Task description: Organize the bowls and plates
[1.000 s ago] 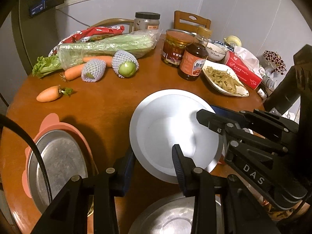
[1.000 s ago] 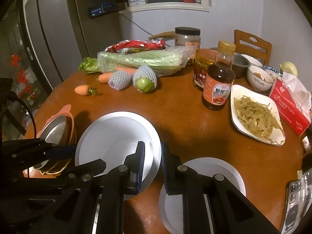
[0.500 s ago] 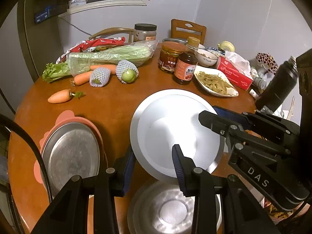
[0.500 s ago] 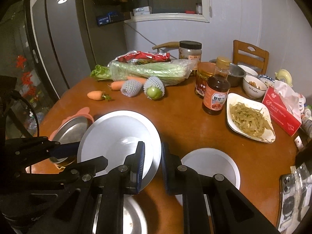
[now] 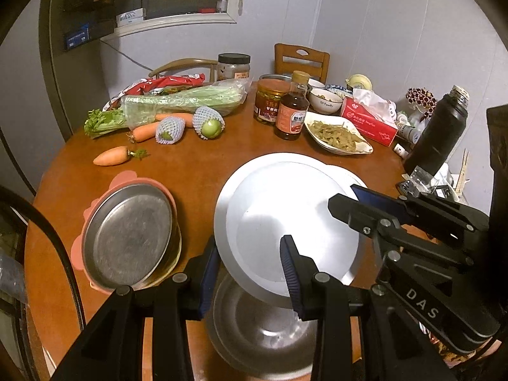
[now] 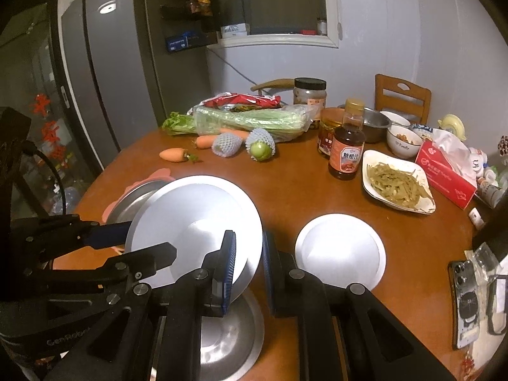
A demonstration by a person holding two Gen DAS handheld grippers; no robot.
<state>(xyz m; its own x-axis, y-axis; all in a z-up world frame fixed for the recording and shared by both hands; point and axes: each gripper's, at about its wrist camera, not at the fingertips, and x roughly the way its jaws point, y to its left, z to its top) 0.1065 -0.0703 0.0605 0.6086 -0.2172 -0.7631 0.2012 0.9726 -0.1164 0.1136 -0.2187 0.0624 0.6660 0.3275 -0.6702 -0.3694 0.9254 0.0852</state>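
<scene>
We hold one white plate (image 5: 285, 222) between both claws: left claw (image 5: 250, 273) and right claw (image 6: 249, 273) each clamp its rim, tilted, above the steel bowl (image 5: 260, 333) on the bench (image 5: 197, 165).

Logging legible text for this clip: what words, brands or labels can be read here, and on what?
"DAS": right gripper body, left wrist view.
"GenRobot", last letters cut off: left gripper body, right wrist view.
"Family", uncertain: small white bowl.
Sauce bottle, jar and red tissue box labels: too small or blurred to read.
</scene>
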